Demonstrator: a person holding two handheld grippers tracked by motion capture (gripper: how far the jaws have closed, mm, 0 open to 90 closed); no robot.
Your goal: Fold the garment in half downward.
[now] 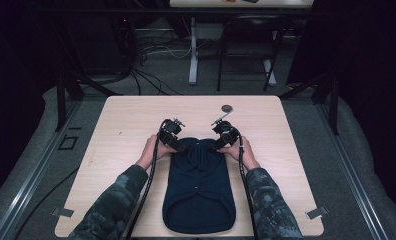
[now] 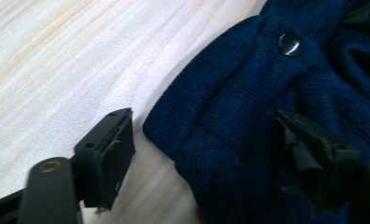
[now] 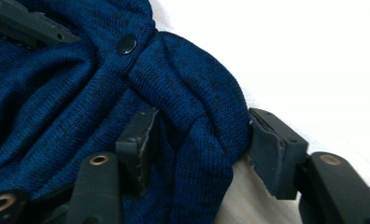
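A dark blue knit garment lies flat on the wooden table, its neck end pointing away from the person. My left gripper sits at its far left corner. In the left gripper view the garment has a dark snap button. The left gripper is open: one jaw rests on bare wood, apart from the cloth, and the other lies on the knit. My right gripper is at the far right corner. In its own view the right gripper has a bunched fold of the garment between both pads.
A small dark round object lies on the table beyond the grippers. Metal brackets sit at the front corners. Bare wood spreads on both sides of the garment. A chair and table legs stand on the floor behind.
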